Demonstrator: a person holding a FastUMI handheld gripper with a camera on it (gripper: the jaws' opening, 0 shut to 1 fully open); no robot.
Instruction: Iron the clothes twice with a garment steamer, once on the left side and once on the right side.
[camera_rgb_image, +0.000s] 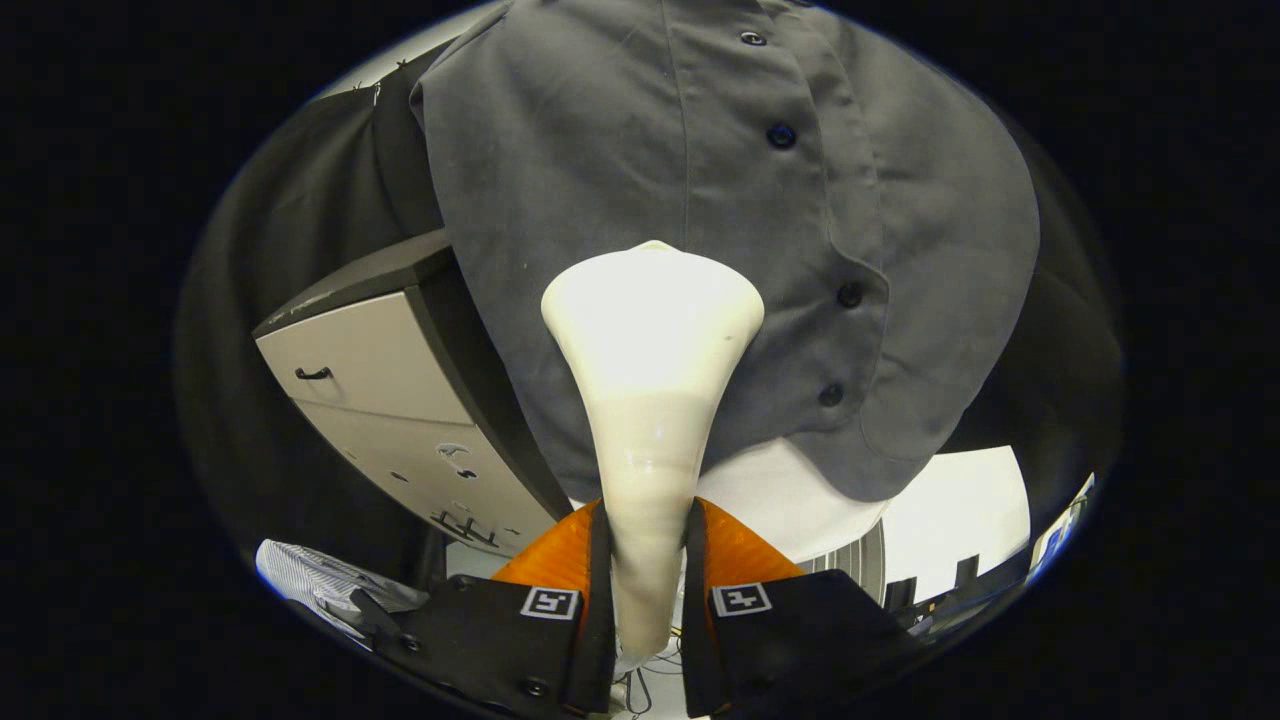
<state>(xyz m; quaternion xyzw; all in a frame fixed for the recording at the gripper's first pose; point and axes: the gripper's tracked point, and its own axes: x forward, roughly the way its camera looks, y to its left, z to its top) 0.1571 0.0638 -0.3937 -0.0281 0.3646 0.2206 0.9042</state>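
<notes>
A grey shirt (620, 180) hangs straight ahead of the tool (648, 560), its button placket running top to bottom just right of the steamer head. The cream garment steamer (650, 400) points lengthwise away from the tool toward the cloth, head seemingly touching or nearly so. The tool's fingers are closed against its neck.
</notes>
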